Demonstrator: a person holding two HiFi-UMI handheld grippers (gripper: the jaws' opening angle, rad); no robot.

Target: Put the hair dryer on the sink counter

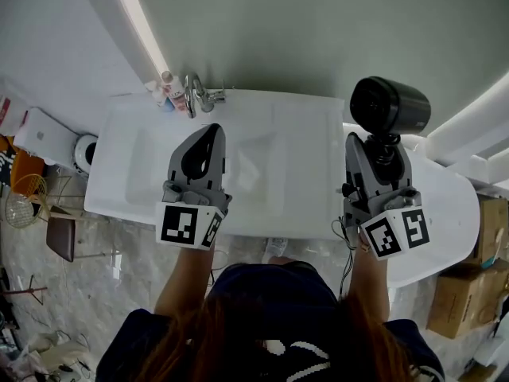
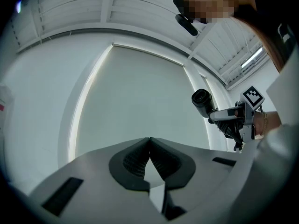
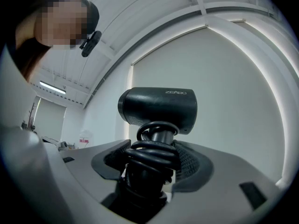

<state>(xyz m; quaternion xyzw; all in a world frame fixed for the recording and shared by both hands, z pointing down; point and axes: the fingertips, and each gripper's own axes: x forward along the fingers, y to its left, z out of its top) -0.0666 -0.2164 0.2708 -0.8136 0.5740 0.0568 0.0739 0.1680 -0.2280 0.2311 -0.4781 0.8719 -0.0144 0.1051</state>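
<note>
A black hair dryer stands barrel-up over the right end of the white sink counter. My right gripper is shut on its handle, which has the black cord coiled around it. In the right gripper view the hair dryer fills the middle and the coiled cord sits between the jaws. My left gripper hovers over the basin, shut and holding nothing. In the left gripper view its fingertips meet, and the hair dryer and right gripper show at the right.
A chrome faucet and small bottles stand at the counter's back left. A rounded white fixture adjoins the counter on the right, with cardboard boxes beyond it. A brown stool and a wire basket are on the floor at the left.
</note>
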